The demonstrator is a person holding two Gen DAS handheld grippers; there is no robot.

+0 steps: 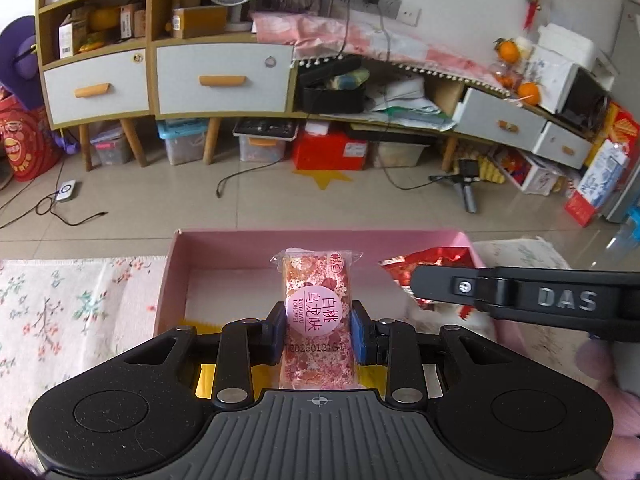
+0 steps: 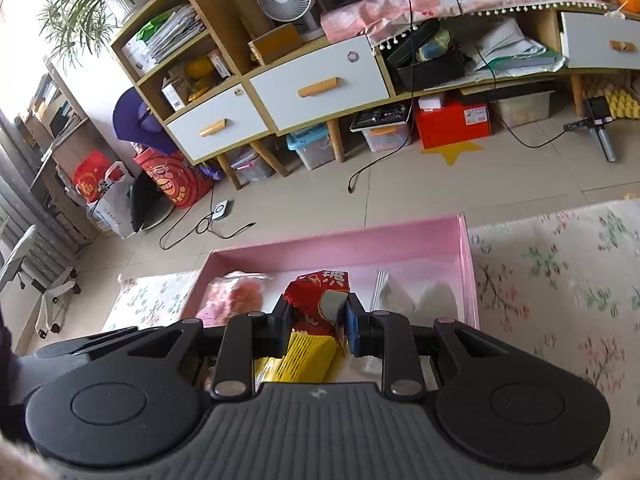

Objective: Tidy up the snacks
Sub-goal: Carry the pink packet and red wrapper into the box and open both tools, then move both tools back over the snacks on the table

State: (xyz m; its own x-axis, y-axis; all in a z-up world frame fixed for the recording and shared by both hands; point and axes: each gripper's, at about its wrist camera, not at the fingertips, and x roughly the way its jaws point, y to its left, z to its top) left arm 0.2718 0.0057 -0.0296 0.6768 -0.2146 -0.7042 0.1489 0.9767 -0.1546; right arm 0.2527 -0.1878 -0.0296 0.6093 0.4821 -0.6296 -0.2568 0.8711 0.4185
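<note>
Left wrist view: a floral cloth bench (image 1: 72, 312) carries a pink cardboard box (image 1: 320, 240), cabinets at twelve o'clock. Left fingers (image 1: 280, 330) pinch a pink snack packet (image 1: 316, 312); right fingers (image 2: 354, 330) pinch a red snack packet (image 2: 316, 300).

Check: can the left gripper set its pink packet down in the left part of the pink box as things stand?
Probably yes. The left gripper holds the pink packet over the pink box, whose left floor looks bare; the right gripper with its red packet sits off to the right.
</note>
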